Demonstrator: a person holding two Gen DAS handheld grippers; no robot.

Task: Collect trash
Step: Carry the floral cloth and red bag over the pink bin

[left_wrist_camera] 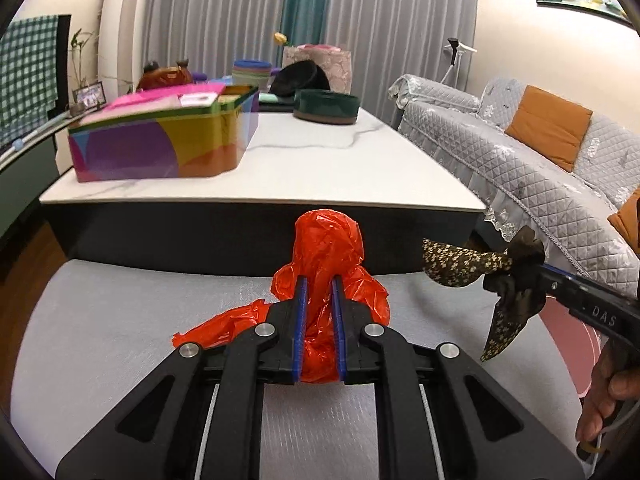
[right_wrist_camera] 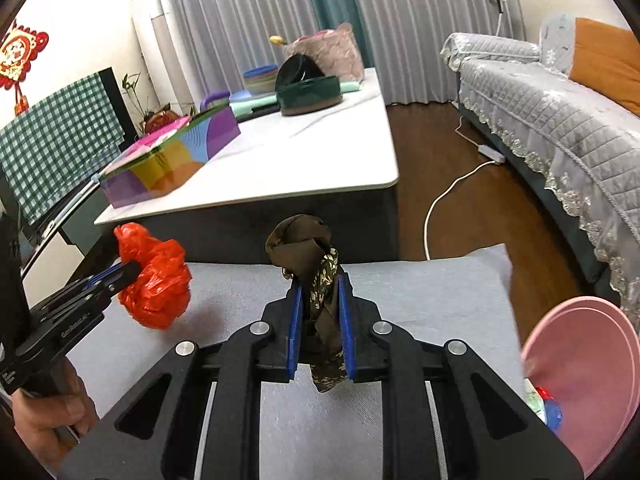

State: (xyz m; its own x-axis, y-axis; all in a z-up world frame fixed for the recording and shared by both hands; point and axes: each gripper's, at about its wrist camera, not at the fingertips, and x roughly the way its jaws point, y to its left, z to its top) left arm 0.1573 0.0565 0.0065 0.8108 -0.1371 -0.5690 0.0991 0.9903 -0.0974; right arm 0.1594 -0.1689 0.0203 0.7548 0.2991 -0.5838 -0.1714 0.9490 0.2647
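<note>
1. While the left tongs (left_wrist_camera: 319, 284) pinch a crumpled red plastic bag (left_wrist_camera: 326, 252) between their blue pads, the bag bulges up above the fingertips and a loose flap trails down to the left, over a grey mat (left_wrist_camera: 120, 320).
2. Seen from the right wrist view, the same left tongs (right_wrist_camera: 134, 269) come in from the left edge, held by a hand (right_wrist_camera: 48, 412), with the red bag (right_wrist_camera: 154, 280) hanging off their tips above the grey mat (right_wrist_camera: 420, 292).
3. The right tongs (right_wrist_camera: 320, 280) are pressed onto a brown floral cloth bundle (right_wrist_camera: 310, 248); its knotted top rises above the pads and a tail hangs down between the fingers.
4. From the left wrist view, the right tongs (left_wrist_camera: 532, 268) reach in from the right, the floral bundle (left_wrist_camera: 460, 264) sticking out leftward and a tail of cloth drooping below; the holding hand (left_wrist_camera: 604, 400) shows at the lower right edge.
5. The two bundles are held apart, side by side, in front of the dark face of a white marble counter (left_wrist_camera: 340, 172).
6. A pink bin (right_wrist_camera: 588, 376) sits at the lower right beside the mat, with small bits of rubbish inside it.
7. On the counter stand a multicoloured tin box (left_wrist_camera: 160, 140) near the left and a dark green round container (left_wrist_camera: 326, 106) farther back.
8. A grey quilted sofa (right_wrist_camera: 560, 120) with an orange cushion (right_wrist_camera: 604, 60) runs along the right.
</note>
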